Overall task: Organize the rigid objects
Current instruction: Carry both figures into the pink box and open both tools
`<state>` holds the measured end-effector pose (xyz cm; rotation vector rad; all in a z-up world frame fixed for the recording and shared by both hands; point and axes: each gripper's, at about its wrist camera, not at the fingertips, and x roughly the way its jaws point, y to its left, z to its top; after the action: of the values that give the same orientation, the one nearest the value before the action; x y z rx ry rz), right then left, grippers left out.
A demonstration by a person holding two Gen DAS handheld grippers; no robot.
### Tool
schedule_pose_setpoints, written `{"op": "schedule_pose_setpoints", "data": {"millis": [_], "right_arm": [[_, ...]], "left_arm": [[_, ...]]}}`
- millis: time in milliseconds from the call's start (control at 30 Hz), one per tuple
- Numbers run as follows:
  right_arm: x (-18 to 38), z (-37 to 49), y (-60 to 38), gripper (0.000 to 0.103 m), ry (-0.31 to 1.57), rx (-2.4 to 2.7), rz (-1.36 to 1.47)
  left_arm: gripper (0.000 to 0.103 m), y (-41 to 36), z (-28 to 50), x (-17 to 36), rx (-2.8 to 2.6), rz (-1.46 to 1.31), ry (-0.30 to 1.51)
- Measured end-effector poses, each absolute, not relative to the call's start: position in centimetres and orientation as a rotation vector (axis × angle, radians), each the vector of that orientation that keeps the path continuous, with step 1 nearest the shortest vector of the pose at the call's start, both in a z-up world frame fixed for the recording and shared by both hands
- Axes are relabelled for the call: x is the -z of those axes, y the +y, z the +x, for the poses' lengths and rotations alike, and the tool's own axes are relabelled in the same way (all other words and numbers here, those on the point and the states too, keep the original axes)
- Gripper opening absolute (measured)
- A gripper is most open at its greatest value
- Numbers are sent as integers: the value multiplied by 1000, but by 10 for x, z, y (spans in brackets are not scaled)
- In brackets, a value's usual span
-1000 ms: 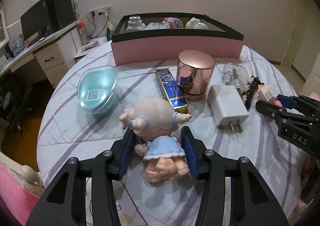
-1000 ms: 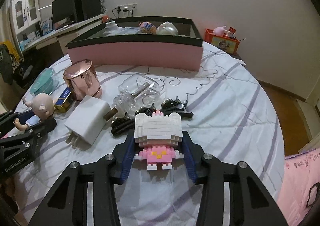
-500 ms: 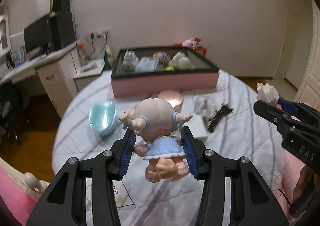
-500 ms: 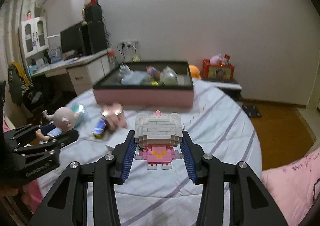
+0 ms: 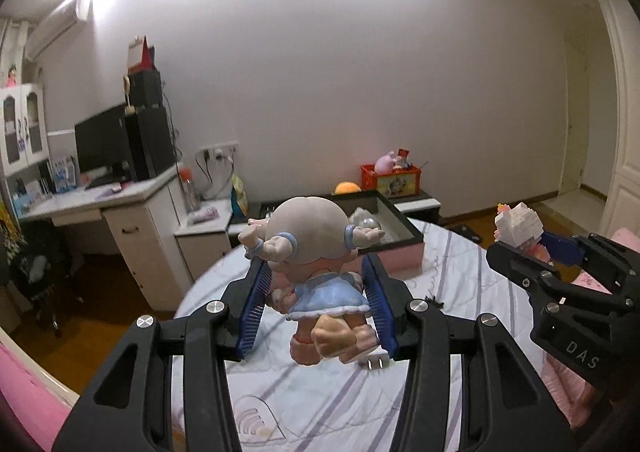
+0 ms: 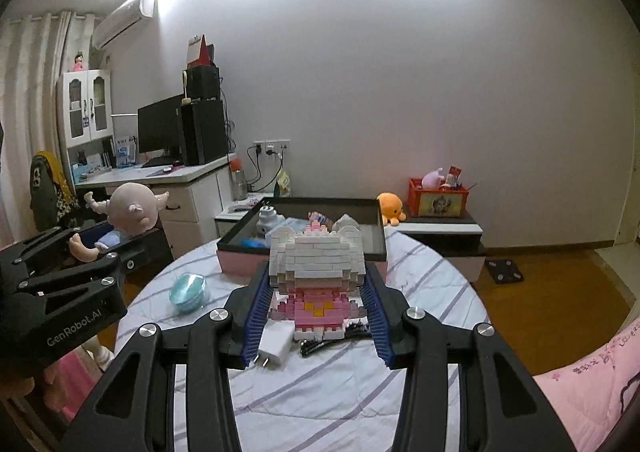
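The baby doll (image 5: 316, 276) at centre frame is clamped in the left gripper (image 5: 318, 312), and the brick figure (image 6: 318, 272) likewise in the right gripper (image 6: 318, 316), both carried above the counter (image 6: 420, 284). Next, I judge, comes lowering each into the pink tray (image 6: 372, 208) behind. Only the right view shows the tray's contents and the charger (image 6: 276, 344).

Glossy plastic doll (image 5: 316, 252), matt brick figure (image 6: 318, 272), quilted cloth bedspread (image 6: 420, 284), ribbed pads (image 6: 256, 316)
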<state>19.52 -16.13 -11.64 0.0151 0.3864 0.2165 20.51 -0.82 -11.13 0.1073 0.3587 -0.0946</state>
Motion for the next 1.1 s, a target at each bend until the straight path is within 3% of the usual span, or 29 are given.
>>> {"op": "schedule_pose_setpoints", "data": {"millis": [467,833,1100], "right_arm": [[103,232,-156,46,353,-235,7],[115,340,-152,46,421,-219,-58],[155,436,-158,46,584,-194,-82]], "left_arm": [[48,-10,252,103,83,156,357],[48,-12,382,119,119,201,483],[48,-12,490,167,124,203,669]]}}
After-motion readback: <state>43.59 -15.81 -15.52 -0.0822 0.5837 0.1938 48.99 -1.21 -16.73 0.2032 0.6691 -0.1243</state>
